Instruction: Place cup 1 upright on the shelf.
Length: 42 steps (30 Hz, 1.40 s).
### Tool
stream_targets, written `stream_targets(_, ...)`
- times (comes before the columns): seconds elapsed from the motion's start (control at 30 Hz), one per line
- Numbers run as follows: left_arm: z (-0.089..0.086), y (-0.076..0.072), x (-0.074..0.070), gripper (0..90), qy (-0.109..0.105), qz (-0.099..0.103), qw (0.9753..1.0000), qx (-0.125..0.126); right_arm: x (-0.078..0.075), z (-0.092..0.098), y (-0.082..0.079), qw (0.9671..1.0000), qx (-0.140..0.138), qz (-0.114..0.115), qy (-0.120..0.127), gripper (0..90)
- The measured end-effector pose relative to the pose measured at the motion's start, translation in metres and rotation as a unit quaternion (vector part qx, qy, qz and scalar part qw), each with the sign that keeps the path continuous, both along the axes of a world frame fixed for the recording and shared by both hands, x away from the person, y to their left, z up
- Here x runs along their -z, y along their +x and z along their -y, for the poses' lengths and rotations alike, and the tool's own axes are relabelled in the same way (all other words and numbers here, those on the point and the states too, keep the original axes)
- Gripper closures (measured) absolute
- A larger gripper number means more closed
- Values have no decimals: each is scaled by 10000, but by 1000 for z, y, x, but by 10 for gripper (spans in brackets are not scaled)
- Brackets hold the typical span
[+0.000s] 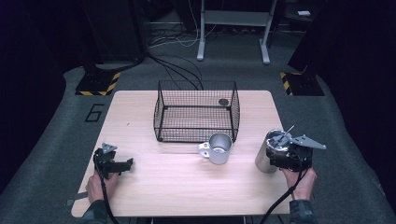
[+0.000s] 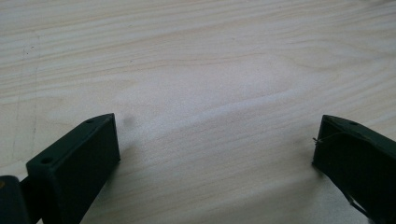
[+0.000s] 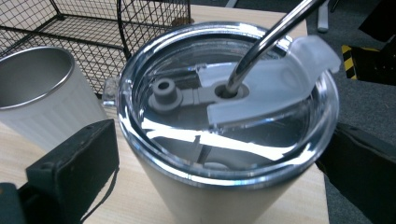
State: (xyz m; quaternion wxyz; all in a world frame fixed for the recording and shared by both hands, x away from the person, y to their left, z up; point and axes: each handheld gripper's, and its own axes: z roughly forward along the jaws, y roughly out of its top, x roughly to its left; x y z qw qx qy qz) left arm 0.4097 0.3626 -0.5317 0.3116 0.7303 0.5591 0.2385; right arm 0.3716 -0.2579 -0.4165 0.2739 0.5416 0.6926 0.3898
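A steel tumbler (image 1: 265,156) with a clear lid (image 3: 224,107) and a metal straw (image 3: 273,39) stands near the table's right edge. My right gripper (image 1: 274,157) is open, with one jaw on each side of the tumbler (image 3: 219,196) just under the lid and a small gap at the left jaw. A metal mug (image 1: 219,148) stands at mid-table, in front of a black wire basket (image 1: 196,112). In the right gripper view the mug (image 3: 37,88) is at the left. My left gripper (image 1: 127,164) rests open at the front left over bare wood (image 2: 217,140).
A small dark round object (image 1: 223,101) lies inside the basket at its back right. The wooden table (image 1: 177,186) is bare along the front. Beyond it are grey carpet, cables and a white stand (image 1: 233,28).
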Motion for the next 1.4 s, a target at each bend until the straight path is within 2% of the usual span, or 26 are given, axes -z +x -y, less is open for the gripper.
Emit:
stream_targets(0.2, 0, 0, 0, 3, 8, -25, 10000, 8, -2, -1, 6, 10000, 4, 57, 56, 0)
stream_targets(0.53, 0, 0, 0, 3, 5, -25, 10000, 12, -1, -4, 12, 9999, 38, 126, -34, 1)
stream_targets(0.8, 0, 0, 0, 3, 10, -25, 10000, 6, 0, -4, 13, 9999, 16, 155, -18, 5)
stream_targets(1.03, 0, 0, 0, 3, 18, -31, 10000, 13, 0, -4, 14, 9998, -32, 190, -107, 17)
stream_targets(1.13, 0, 0, 0, 3, 3, -19, 10000, 5, 1, -4, 13, 9995, -52, 238, -216, 33)
stream_targets(1.4, 0, 0, 0, 3, 12, -28, 10000, 12, 2, -3, 12, 9994, -44, 285, -165, 35)
